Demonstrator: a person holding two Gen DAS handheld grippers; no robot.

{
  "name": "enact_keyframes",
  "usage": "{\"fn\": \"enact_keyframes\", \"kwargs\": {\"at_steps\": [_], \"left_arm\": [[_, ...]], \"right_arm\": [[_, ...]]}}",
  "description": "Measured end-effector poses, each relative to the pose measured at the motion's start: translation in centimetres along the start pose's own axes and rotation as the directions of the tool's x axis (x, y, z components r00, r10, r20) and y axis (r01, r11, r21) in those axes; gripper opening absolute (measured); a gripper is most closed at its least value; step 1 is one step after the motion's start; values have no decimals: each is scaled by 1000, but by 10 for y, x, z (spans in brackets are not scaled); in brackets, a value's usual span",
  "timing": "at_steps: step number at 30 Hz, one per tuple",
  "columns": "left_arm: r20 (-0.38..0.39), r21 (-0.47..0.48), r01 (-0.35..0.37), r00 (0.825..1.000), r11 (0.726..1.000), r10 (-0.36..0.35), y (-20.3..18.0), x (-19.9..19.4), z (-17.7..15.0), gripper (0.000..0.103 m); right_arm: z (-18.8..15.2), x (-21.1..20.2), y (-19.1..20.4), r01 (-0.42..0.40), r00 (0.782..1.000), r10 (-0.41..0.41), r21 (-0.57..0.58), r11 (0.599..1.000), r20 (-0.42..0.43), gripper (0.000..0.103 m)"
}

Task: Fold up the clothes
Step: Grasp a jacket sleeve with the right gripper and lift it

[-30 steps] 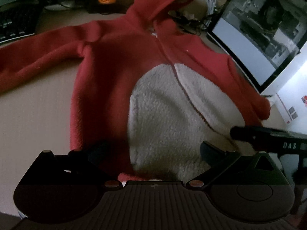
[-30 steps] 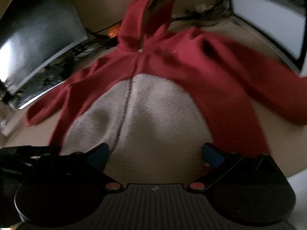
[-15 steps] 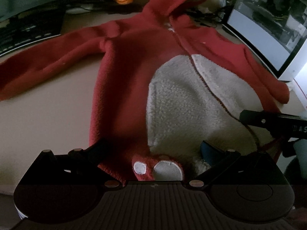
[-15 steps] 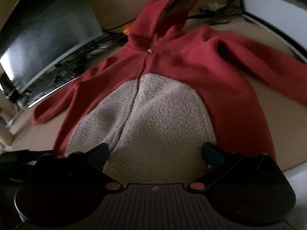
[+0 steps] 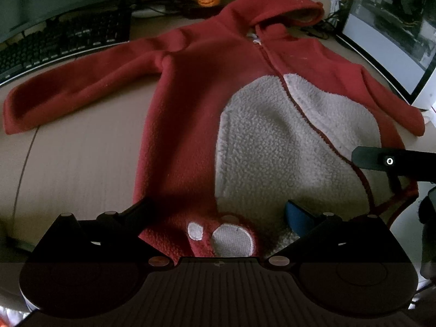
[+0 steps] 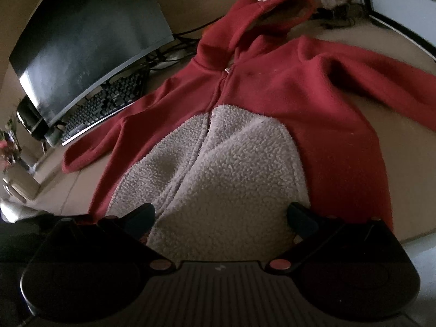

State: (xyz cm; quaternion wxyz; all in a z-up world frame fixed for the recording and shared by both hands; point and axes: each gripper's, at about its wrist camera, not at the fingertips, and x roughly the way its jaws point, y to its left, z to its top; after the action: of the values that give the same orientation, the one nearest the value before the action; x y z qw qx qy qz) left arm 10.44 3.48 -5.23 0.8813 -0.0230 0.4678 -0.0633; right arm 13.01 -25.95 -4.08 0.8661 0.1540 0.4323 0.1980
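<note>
The left gripper (image 5: 218,212) and right gripper (image 6: 220,212) are held with jaws wide over the red onesie (image 5: 190,87), spread flat on the beige desk (image 5: 68,163). A keyboard (image 5: 62,43) is seen at ten o'clock, a lit monitor (image 5: 395,27) at two o'clock.

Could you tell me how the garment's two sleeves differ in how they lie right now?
The left-side sleeve stretches out towards the keyboard; the right-side sleeve angles down along the body, below the monitor. The left-side sleeve looks longer in the left wrist view. Both are plain red fleece, flat on the desk.

Onesie (image 6: 272,103) sleeve perhaps cropped rightward
</note>
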Motion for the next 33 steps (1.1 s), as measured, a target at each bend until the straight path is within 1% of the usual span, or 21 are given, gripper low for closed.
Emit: {"fn": "enact_keyframes", "kwargs": {"at_steps": [1,4,5,6,8,10,12,13,15,17,18,20,21,23,24,25,26,28,29,31,33], "left_arm": [[2,2,-1,1000,1000,1,-1,0,-1,103],[4,10,9,1000,1000,-9,0,2,-4,103],[3,16,15,1000,1000,-15,1,3,-4,103],[3,21,23,1000,1000,-23,2,3,-3,103],[9,5,42,999,999,-42,5,0,-1,103],[35,-3,74,997,997,-74,3,-6,5,103],[95,45,101,990,994,-105,-11,-16,17,103],[126,88,106,985,991,-116,-23,-20,25,103],[184,199,100,973,975,-137,-52,-24,43,103],[220,318,87,962,944,-163,-84,-21,60,103],[231,380,79,957,922,-177,-102,-17,68,103],[241,501,57,949,864,-202,-138,-4,84,103],[246,557,38,947,830,-208,-155,5,92,103],[255,643,-9,945,766,-202,-184,24,103,103],[253,665,-24,947,746,-196,-195,33,110,103],[240,663,-19,952,749,-188,-200,42,115,103],[222,648,-5,958,761,-182,-203,49,120,103],[184,618,21,968,786,-171,-208,64,129,103],[165,602,34,972,798,-166,-211,71,134,103],[130,556,53,980,830,-149,-208,80,138,103],[95,491,69,987,868,-133,-194,84,139,103]], "right_arm": [[2,-5,-6,2,1000,-2,25,1000,4,103],[8,-28,-30,47,997,-53,109,993,50,103],[10,-37,-40,83,993,-92,126,989,74,103],[12,-48,-52,140,982,-154,132,981,106,103],[16,-68,-76,238,952,-262,154,959,158,103],[20,-82,-103,290,930,-324,197,937,174,103],[24,-96,-129,339,904,-386,240,910,186,103],[26,-101,-142,354,893,-407,261,898,191,103],[28,-108,-158,357,885,-420,287,889,199,103],[29,-114,-171,349,884,-419,304,887,208,103],[29,-116,-175,341,886,-413,307,889,210,103],[29,-120,-181,323,893,-398,313,893,212,103],[28,-121,-181,307,900,-382,317,897,210,101],[23,-119,-178,221,933,-297,325,919,205,94],[21,-114,-177,167,950,-242,334,928,196,89],[20,-107,-176,114,965,-188,352,929,184,84],[20,-101,-176,68,974,-144,381,922,173,83],[22,-88,-178,-21,987,-57,464,885,153,83],[24,-80,-179,-41,989,-37,509,860,141,83],[29,-67,-180,-32,993,-41,579,815,112,83],[34,-58,-183,-8,992,-72,638,770,99,82]]}}
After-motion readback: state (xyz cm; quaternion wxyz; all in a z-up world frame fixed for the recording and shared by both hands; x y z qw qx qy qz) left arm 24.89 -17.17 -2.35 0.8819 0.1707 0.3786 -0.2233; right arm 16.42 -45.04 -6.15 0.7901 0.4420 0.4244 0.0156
